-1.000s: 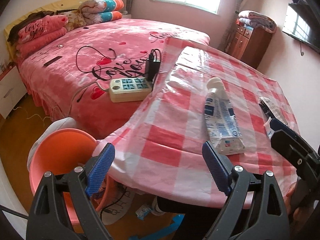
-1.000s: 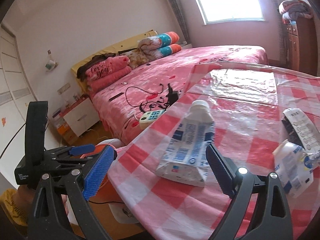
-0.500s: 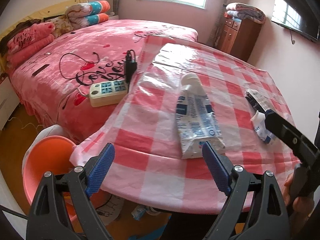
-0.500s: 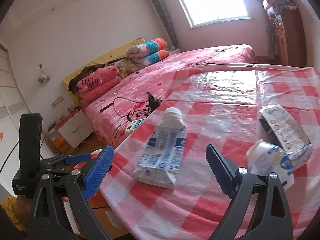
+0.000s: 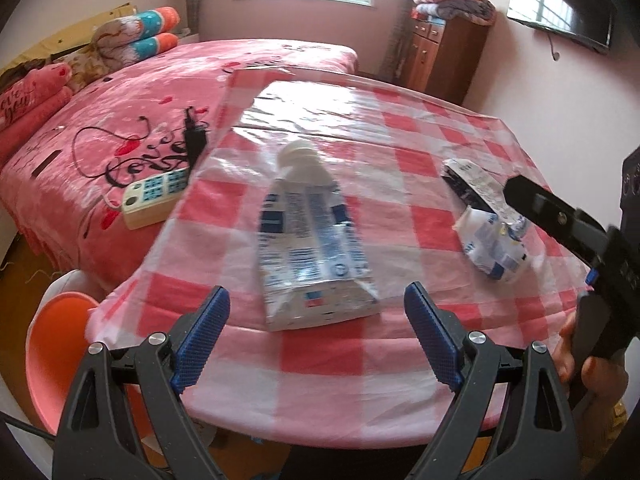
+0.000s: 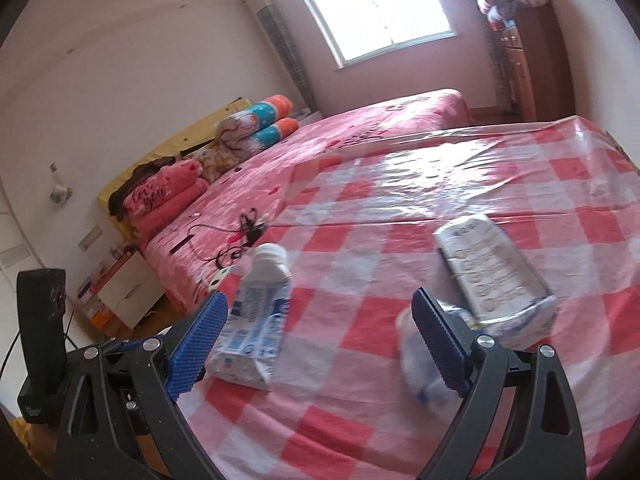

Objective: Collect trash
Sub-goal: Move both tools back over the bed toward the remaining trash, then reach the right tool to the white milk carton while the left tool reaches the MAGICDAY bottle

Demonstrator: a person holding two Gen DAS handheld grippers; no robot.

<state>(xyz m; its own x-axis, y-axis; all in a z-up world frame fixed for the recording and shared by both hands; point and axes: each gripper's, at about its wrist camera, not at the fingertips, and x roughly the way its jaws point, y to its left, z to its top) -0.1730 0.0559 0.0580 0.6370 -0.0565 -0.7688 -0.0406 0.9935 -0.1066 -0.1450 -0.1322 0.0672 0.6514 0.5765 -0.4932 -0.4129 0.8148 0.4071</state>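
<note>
On the checkered desk point(image 5: 400, 160) a flattened milk carton point(image 5: 312, 248) lies just ahead of the left gripper point(image 5: 316, 336), jaws spread, empty. The right gripper point(image 6: 320, 344), jaws likewise spread, hovers near a crumpled carton point(image 6: 496, 272).

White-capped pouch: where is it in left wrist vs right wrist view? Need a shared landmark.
Left wrist: white-capped pouch lies centre, just beyond the open left gripper.
Right wrist: pouch lies lower left, beside one blue pad.
Shared landmark: power strip on the bed.
</note>
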